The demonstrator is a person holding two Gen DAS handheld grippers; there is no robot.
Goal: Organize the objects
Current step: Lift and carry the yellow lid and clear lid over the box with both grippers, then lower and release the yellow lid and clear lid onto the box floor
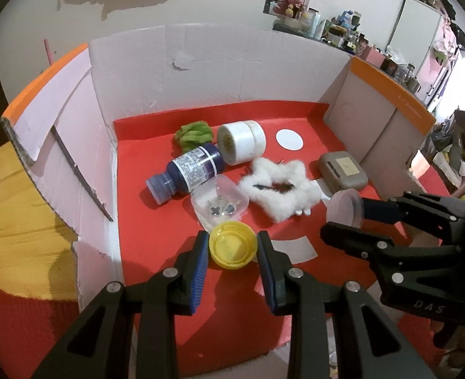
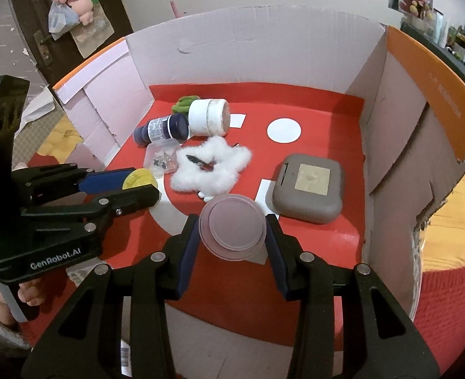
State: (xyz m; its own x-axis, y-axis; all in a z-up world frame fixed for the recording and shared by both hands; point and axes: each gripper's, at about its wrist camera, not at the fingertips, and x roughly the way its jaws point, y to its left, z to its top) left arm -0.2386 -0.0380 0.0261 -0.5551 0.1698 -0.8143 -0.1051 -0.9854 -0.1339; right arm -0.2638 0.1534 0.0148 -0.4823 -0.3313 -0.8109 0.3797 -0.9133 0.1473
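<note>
My left gripper [image 1: 232, 246] is shut on a yellow cap [image 1: 232, 248], its open side facing the camera; the same cap [image 2: 137, 179] shows in the right wrist view. My right gripper [image 2: 232, 224] is shut on a clear pinkish round lid [image 2: 234, 225], also seen from the side as the lid [image 1: 346, 210] in the left wrist view. Both hang just above the red floor [image 1: 156, 221] of a cardboard box. Behind lie a dark blue bottle [image 1: 188, 170] on its side, a clear small container [image 1: 219, 205] with dark bits, and a white cotton tuft [image 1: 279, 186].
A white jar [image 1: 241, 142] on its side and a green fluffy ball [image 1: 194, 135] lie at the back. A grey case [image 2: 308, 186] sits right. White paper shapes, including a disc [image 2: 284, 130], mark the floor. Cardboard walls [image 1: 200, 72] enclose three sides.
</note>
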